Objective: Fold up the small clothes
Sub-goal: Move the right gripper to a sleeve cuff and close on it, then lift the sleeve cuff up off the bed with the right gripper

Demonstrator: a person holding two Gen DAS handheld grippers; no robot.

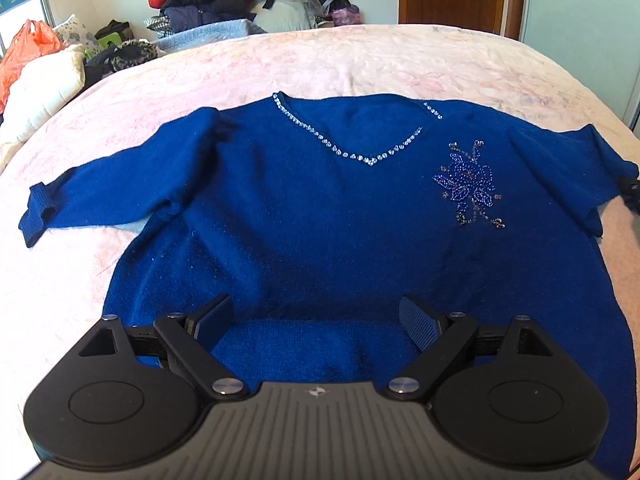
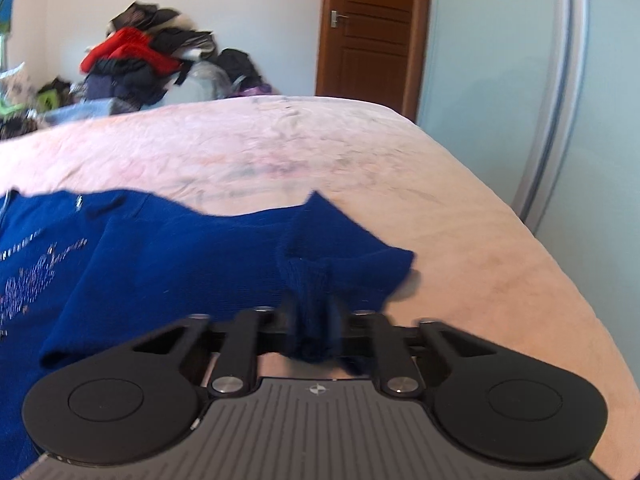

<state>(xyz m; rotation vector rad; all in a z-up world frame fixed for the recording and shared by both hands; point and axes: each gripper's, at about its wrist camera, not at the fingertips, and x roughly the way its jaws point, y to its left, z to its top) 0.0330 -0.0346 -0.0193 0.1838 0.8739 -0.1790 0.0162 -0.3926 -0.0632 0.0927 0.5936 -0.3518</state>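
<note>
Royal-blue sweater (image 1: 280, 220) with silvery beading lies on pale pink bedspread (image 1: 360, 64).

right hand-held gripper (image 2: 314, 320) | clamped on blue sweater (image 2: 180, 256) cuff | pink bedspread (image 2: 460, 216)

Your left hand-held gripper (image 1: 316, 322) and right hand-held gripper (image 2: 312, 320) match: matte black round side housings, silver screws on the linkage arms, ribbed grey centre plate bearing a small emblem, textured blue pads.

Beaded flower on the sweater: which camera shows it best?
The left wrist view: the beaded flower lies sharp and whole on the blue sweater. The right wrist view catches it only blurred at its left edge.
</note>
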